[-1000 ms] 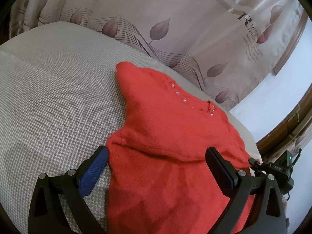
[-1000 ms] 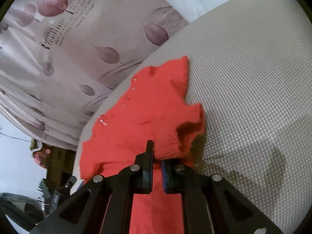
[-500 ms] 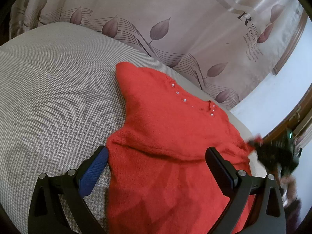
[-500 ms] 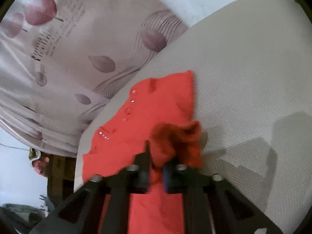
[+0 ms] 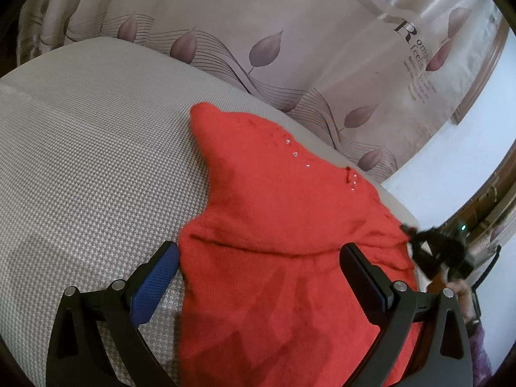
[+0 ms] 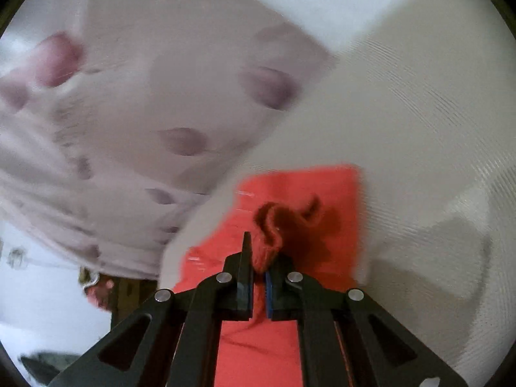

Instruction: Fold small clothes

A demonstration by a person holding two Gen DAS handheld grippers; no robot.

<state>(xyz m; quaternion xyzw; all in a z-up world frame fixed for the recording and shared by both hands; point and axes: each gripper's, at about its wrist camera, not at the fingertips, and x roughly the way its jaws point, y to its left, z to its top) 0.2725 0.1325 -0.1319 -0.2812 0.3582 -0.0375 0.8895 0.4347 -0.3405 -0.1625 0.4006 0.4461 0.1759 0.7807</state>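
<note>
Red knit sweater [image 5: 274, 242] spread on the grey bed [image 5: 96, 161]
Right tool [image 6: 258, 277] is pinched tight on a bunched sweater edge; left tool [image 5: 258, 274] hangs wide open over it, gripping nothing.

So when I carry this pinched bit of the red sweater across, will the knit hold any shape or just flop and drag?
Probably flops: the fold clamped in the right gripper bunches and curls limply above the pads. The red sweater already lies creased and rumpled, so it likely trails rather than holding shape. Its fuzzy knit on the textured grey cover may cling and drag a little.
</note>
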